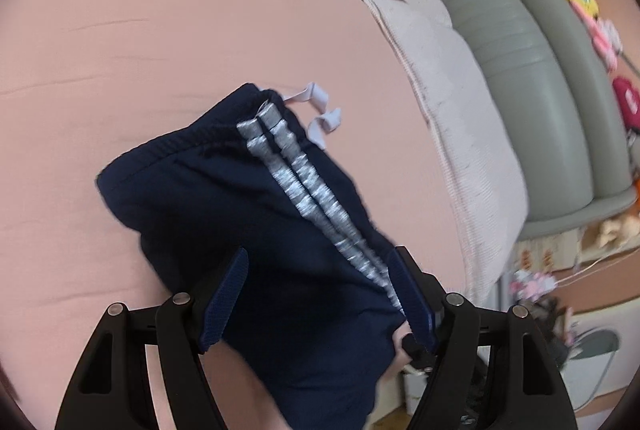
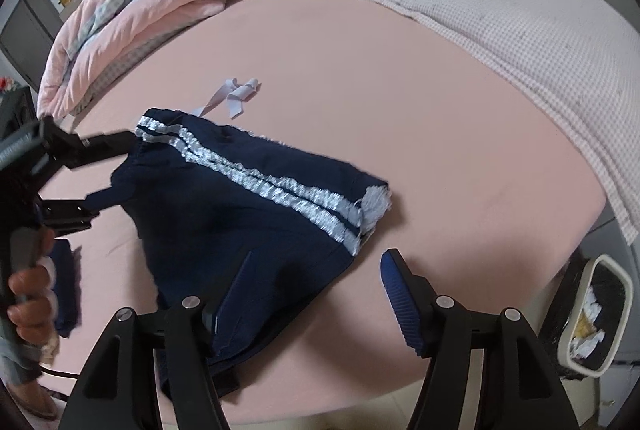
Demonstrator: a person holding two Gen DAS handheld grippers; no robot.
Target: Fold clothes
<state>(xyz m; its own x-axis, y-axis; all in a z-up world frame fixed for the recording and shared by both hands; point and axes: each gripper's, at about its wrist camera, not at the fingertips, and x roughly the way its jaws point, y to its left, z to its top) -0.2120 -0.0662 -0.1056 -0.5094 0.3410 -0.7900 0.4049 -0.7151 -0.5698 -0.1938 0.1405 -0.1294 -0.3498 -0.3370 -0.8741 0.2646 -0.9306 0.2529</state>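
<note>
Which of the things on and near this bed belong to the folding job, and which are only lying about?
Belong to the job:
- navy shorts with white side stripes
- their white drawstring
- left gripper, right gripper, both open

Only lying about:
- folded pink quilt
- beige waffle blanket
- waste bin beside the bed
- pink bedsheet, just the work surface

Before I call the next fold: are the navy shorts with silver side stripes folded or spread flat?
Folded: the navy shorts with silver side stripes lie doubled, both stripes running along the top layer.
</note>
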